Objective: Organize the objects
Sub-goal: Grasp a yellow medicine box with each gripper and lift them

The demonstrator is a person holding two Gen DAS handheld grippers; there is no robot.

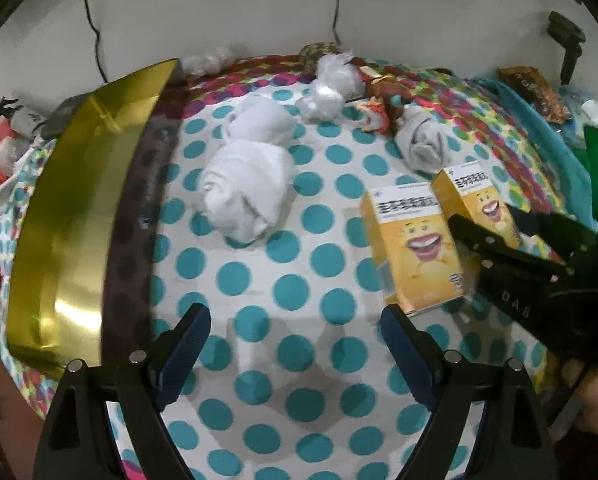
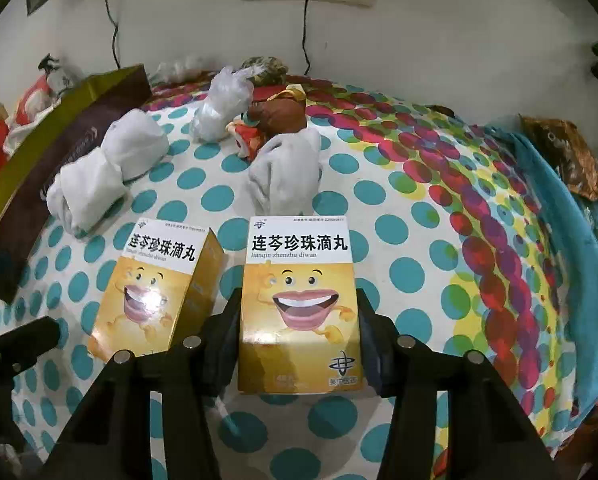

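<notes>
With one yellow box (image 2: 299, 304) clamped in the right hand-held gripper (image 2: 299, 336) above the dotted bedsheet (image 2: 399, 216) and the left hand-held gripper (image 1: 295, 344) held wide and empty, the neighbouring box (image 2: 155, 288) could be knocked over if swung carelessly.

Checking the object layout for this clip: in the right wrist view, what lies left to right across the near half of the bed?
Loose yellow medicine box → yellow medicine box between the right gripper fingers → blue cloth.
</notes>
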